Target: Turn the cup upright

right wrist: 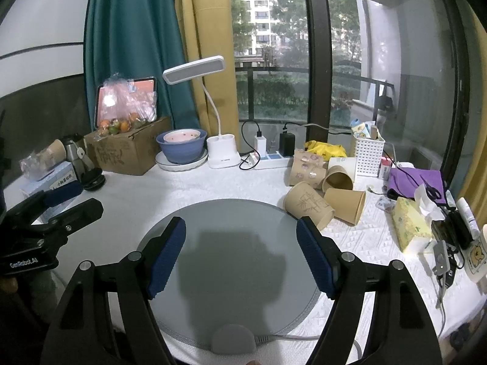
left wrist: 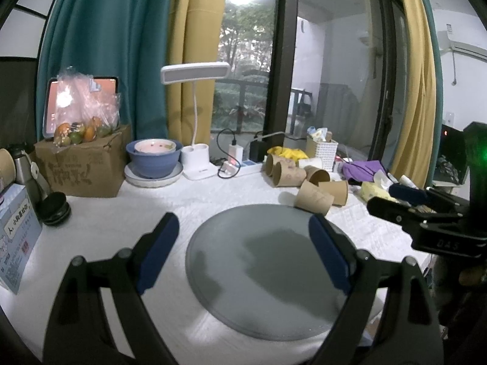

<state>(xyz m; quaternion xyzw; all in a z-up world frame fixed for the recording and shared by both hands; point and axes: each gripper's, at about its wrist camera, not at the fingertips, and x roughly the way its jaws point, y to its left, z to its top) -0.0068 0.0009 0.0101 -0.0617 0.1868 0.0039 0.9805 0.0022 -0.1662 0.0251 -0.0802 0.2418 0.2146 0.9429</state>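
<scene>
On the surface (right wrist: 127, 200) past the gray mat (right wrist: 231, 243), cups (right wrist: 307, 208) lie tipped; none up yet. Both my tongs, left (left wrist: 243, 252) & right (right wrist: 242, 251), wide, holding nothing.

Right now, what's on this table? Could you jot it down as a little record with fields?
left gripper: open, empty, above the grey round mat
right gripper: open, empty, above the same mat
paper cups: a cluster lying on their sides at the mat's far right edge, none held
surface: white tablecloth
behind: white desk lamp, blue bowl on a plate, cardboard box with fruit
right side: tissue pack, purple cloth
</scene>
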